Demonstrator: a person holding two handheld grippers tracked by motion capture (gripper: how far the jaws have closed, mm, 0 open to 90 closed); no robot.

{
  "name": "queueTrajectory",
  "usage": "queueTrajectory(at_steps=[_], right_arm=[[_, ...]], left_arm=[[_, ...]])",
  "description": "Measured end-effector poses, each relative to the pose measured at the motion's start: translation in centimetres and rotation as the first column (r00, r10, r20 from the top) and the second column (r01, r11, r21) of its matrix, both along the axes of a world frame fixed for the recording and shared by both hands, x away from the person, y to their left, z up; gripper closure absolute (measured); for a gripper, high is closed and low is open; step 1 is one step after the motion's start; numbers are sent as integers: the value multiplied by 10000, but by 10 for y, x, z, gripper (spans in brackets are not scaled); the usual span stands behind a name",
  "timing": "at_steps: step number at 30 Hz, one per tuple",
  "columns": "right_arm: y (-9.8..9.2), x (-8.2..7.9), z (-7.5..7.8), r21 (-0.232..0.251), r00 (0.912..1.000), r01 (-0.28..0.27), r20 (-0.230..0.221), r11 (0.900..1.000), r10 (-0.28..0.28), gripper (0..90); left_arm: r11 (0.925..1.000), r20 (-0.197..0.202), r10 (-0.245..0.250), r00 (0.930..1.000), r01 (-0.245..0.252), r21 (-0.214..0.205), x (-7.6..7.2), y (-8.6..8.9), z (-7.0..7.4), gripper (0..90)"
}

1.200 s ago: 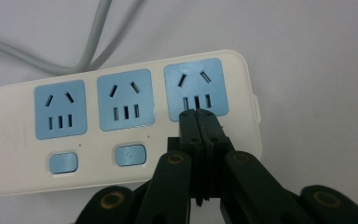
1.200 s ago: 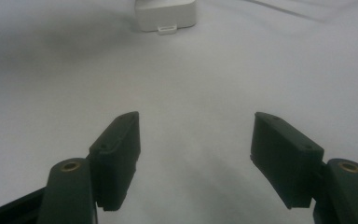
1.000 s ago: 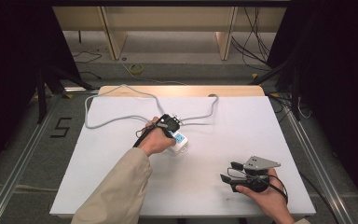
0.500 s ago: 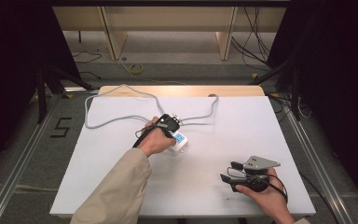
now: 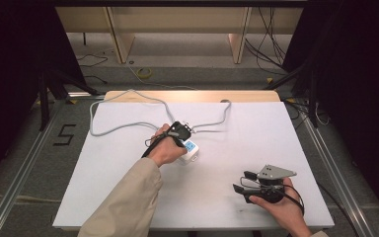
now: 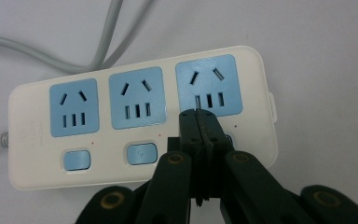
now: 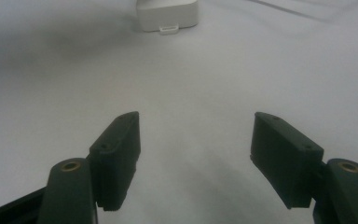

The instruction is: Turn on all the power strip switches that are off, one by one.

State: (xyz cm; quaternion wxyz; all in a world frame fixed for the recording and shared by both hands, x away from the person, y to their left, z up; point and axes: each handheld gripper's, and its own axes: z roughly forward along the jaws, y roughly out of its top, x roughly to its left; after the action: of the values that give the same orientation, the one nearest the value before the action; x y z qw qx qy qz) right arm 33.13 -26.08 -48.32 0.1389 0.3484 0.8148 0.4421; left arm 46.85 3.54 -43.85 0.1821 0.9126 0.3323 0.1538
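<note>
Near the middle of the white bench (image 5: 128, 197) lies a power strip (image 6: 135, 116) with three blue sockets, all empty, and a button below each. Its grey cable (image 5: 123, 126) loops toward the far edge. Left claw (image 6: 198, 114) is shut tight, holding nothing, its tips resting over the button under the rightmost socket. Right claw (image 7: 196, 154) gapes wide and empty above bare bench, well apart from the strip, pointing toward it.
</note>
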Motion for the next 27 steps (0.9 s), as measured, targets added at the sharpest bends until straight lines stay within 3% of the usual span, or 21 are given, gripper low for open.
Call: queueTrajectory(at_steps=[3,5,13,27], right_arm=[[0,0,0,38,10000,17,-2,10000,-17,338],[0,0,0,7,10000,-1,-5,10000,1,338],[0,0,0,40,10000,-1,15,10000,1,338],[0,0,1,29,10000,-2,0,10000,2,343]], left_arm=[[9990,-246,17,9997,-28,-436,0,0,3,900],[9994,-194,-145,9997,139,-308,-2,-2,3,900],[9996,-254,176,9995,-182,-225,1,1,1,900],[9998,-114,174,9998,-175,-120,-1,-1,-1,900]])
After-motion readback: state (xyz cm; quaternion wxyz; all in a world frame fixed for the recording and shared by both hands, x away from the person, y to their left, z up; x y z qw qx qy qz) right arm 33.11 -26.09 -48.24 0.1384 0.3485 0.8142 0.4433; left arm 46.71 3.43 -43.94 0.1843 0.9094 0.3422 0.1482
